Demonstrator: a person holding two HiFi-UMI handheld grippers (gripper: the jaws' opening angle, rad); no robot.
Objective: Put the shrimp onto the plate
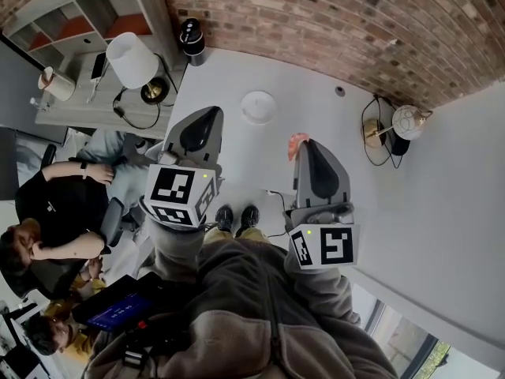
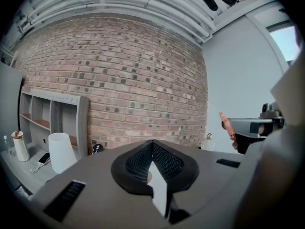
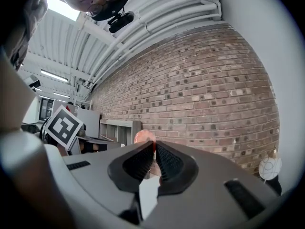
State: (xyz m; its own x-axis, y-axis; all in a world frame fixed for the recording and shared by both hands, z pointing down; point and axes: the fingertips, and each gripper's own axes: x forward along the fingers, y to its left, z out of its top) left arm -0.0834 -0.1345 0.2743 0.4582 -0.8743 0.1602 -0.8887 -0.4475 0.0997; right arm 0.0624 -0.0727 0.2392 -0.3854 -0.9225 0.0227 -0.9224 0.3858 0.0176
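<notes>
A small white plate [image 1: 259,106] lies on the white table [image 1: 442,204], just beyond both grippers. My right gripper [image 1: 303,144] is shut on the pink shrimp [image 1: 297,141], held in the air to the right of and nearer than the plate. In the right gripper view the shrimp [image 3: 144,137] pokes out above the closed jaw tips [image 3: 154,145]. My left gripper [image 1: 211,114] is shut with nothing in it, left of the plate. The left gripper view shows its closed jaws [image 2: 152,143] and, at the right, the right gripper [image 2: 249,127] carrying the shrimp [image 2: 227,126].
A brick wall [image 1: 331,22] backs the table. A black speaker [image 1: 192,38] stands at the table's far corner, and a round lamp [image 1: 409,121] with a cord on its right. Left of the table are a white lamp [image 1: 131,60], a shelf unit [image 1: 71,22] and seated people [image 1: 63,204].
</notes>
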